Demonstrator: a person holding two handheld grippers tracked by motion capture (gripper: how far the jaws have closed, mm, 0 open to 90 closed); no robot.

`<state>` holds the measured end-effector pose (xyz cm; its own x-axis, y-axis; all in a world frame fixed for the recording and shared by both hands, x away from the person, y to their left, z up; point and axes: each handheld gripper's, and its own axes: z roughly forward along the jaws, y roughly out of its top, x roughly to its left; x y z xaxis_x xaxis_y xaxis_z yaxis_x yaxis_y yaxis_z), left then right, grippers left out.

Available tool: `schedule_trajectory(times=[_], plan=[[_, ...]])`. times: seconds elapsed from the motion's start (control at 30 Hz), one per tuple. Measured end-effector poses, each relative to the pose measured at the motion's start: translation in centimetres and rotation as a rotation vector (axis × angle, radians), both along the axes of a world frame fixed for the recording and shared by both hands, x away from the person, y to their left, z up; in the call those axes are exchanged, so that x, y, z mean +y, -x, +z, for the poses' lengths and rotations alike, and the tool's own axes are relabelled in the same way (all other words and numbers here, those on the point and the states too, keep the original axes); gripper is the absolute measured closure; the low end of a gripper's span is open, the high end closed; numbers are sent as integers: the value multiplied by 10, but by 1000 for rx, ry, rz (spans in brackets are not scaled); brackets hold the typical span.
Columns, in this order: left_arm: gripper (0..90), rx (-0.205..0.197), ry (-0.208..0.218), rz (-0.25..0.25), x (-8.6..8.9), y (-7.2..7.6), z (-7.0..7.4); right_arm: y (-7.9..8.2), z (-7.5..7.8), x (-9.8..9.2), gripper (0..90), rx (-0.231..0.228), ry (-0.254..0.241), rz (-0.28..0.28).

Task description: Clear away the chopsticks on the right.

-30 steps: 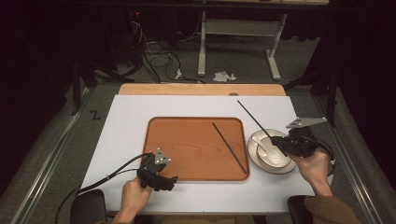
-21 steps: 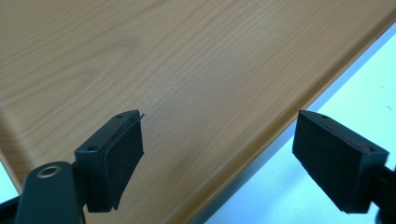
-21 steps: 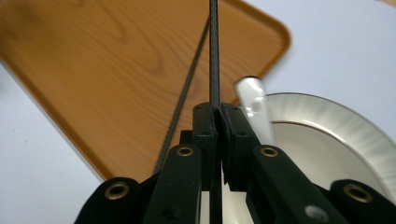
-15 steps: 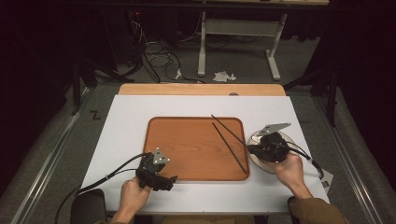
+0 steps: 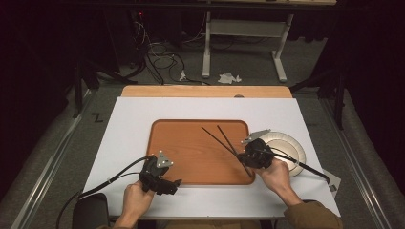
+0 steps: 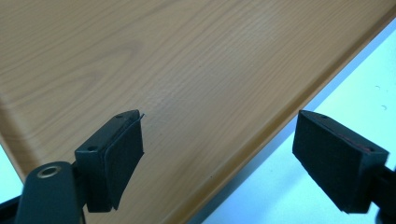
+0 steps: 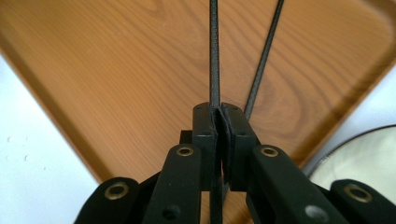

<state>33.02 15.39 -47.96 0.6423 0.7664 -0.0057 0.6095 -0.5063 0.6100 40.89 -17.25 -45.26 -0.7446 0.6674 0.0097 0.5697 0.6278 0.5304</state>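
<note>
Right gripper: jaws clamped on one chopstick above the tray
Second chopstick: lying in the tray
Left gripper: jaws wide apart, holding nothing, at the tray's near edge
Surface: white table, plate right of the tray

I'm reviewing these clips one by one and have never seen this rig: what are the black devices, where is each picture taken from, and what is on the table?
A person sits at a white table holding a hand-operated gripper in each hand. The high view looks down from above; the other two come from cameras riding on the grippers. A wooden tray lies in the middle, with a white plate to its right. The right gripper has its fingers shut on one black chopstick, held over the tray. A second chopstick lies on the tray beside it. The left gripper waits at the tray's near edge, its fingers open and holding nothing.
</note>
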Motion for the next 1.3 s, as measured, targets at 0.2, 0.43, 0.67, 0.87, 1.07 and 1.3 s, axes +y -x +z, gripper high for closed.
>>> schedule_trajectory(times=[0.2, 0.43, 0.67, 0.87, 1.07, 1.3], plan=[[166, 5, -6, -4, 0, 0, -1, -7, -13, 8, 861, 27, 54, -16], [166, -15, 1, -2, 0, 2, 2, -7, -23, 16, 859, 64, 79, -16], [165, -24, 5, -4, 0, 2, 2, -7, -31, 22, 856, 75, 105, 4], [165, -36, 6, -5, 1, 4, 3, -6, -31, 21, 833, 63, 119, 20], [165, -28, 4, 3, 0, 0, 1, -7, -31, 21, 799, 46, 125, 27], [165, -24, 3, 1, 0, 1, 1, -5, -21, 25, 813, -20, 58, 58]])
